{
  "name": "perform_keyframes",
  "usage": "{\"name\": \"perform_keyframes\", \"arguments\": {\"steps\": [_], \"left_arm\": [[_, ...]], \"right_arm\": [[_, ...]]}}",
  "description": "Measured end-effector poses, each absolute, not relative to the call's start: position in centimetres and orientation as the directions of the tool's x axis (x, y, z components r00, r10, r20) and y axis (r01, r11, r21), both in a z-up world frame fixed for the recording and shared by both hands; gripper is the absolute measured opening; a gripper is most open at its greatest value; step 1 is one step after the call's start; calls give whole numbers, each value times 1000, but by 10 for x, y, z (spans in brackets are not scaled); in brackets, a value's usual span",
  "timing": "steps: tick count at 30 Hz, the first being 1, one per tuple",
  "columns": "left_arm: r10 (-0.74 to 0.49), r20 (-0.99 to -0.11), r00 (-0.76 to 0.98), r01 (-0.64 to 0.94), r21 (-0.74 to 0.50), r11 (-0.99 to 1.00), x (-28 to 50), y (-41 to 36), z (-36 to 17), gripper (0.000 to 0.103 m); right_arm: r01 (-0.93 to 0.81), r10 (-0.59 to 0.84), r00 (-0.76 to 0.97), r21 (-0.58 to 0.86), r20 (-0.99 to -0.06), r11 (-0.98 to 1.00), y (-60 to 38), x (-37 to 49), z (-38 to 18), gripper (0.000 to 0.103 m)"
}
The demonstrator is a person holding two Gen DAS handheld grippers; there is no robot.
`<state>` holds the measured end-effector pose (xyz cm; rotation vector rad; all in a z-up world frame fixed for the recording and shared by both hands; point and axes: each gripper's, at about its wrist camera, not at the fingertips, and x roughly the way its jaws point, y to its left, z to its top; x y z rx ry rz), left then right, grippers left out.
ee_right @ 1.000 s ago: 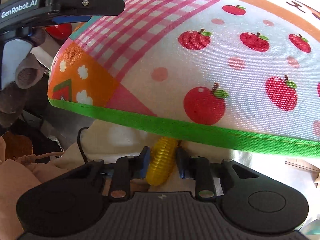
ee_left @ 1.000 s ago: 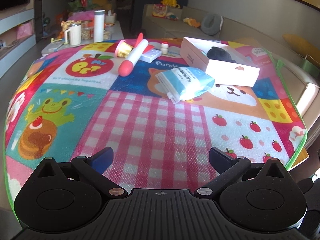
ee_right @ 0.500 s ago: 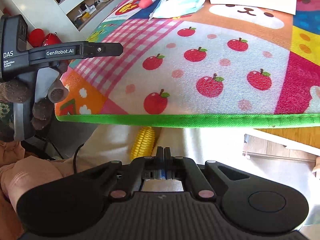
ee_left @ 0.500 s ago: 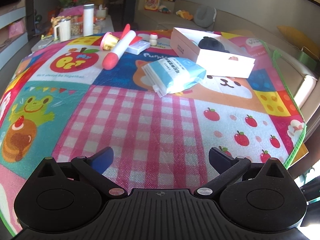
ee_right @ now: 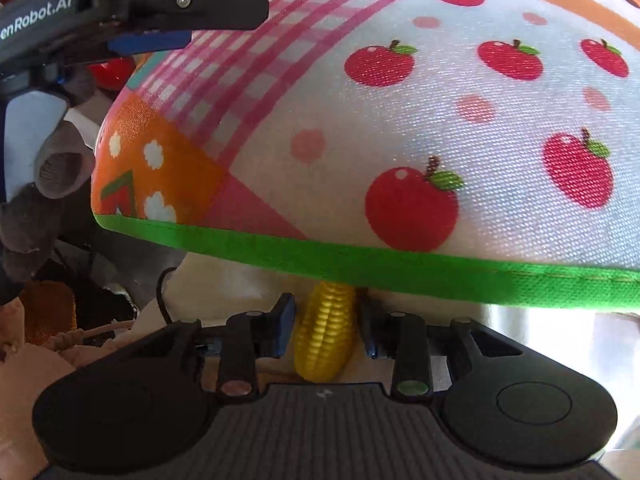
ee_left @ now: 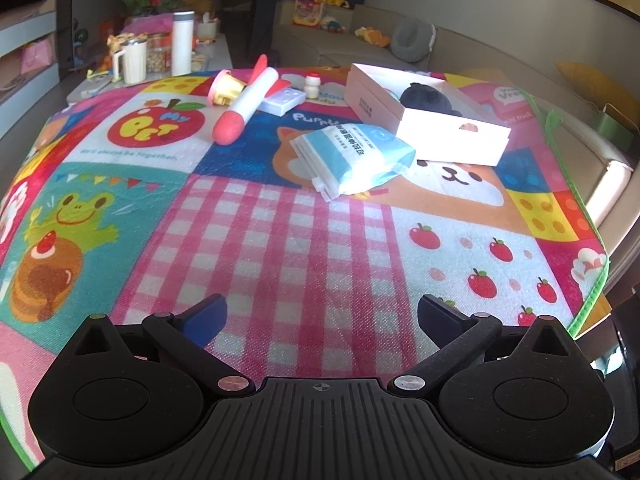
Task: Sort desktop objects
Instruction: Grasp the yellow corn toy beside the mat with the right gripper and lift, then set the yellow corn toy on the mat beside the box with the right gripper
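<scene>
The wipes pack (ee_left: 354, 156) lies before the box (ee_left: 430, 124), right of the marker (ee_left: 246, 106).

Your left gripper (ee_left: 322, 316) is matte black with blue finger pads (ee_left: 204, 316), silver pivot screws and a ribbed body; its side reads "GenRobot.AI".

A ribbed yellow plastic corn cob (ee_right: 325, 334) sits below the mat's green-bound edge, lengthwise between two black fingers, its far end hidden under that edge. On the mat, a blue-and-white soft pack of wipes (ee_left: 356, 156) lies flat against the near wall of an open white cardboard box (ee_left: 440, 128) — inside it a dark rounded object (ee_left: 426, 98). Farther back, a long white toy marker with a red tip (ee_left: 248, 106) lies slanted, its rear on a small white rectangular case (ee_left: 282, 101); a tiny white bottle (ee_left: 312, 85) stands upright beside them.
</scene>
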<state>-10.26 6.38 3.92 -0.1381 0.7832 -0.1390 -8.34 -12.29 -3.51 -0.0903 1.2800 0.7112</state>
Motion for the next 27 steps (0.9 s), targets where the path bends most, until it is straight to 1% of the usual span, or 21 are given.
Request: {"name": "perform_keyframes", "arguments": {"steps": [5,9,12,17,19,22,23,24,25,26,27], "left_arm": [[-175,-698,694,72,-175,982,-95,65,32,103],[-198,-686,700,131,-149,980,-77,47,31,103],[-202,-670,714,183,-100,978,-54,28,31,103],[-151,-652,743,185,-16,983,-10,6,32,103],[-130,-635,762,174,7,985,2,1,33,103],[-110,-631,768,172,37,984,11,-7,33,103],[-106,-632,768,178,51,983,12,-9,32,103],[-101,-634,766,187,70,980,12,-10,30,103],[-95,-637,765,199,93,975,12,-12,28,103],[-86,-639,765,211,122,970,12,-13,25,103],[-71,-639,766,220,157,963,12,-14,23,103]], "right_arm": [[-507,466,169,329,-869,797,-157,-92,-9,29],[-468,452,245,303,-858,830,-197,-100,15,29],[-439,436,324,274,-840,855,-225,-105,39,29],[-393,467,479,295,-743,871,-262,-73,84,29],[-362,480,533,326,-697,874,-266,-41,89,29],[-305,507,578,407,-639,861,-272,10,83,30],[-277,496,604,419,-624,865,-272,27,79,34],[-242,468,636,416,-614,876,-270,43,75,42],[-177,413,680,412,-606,894,-271,56,68,72],[-128,374,712,414,-595,901,-272,65,62,88],[-104,352,735,416,-579,904,-272,69,57,102]]}}
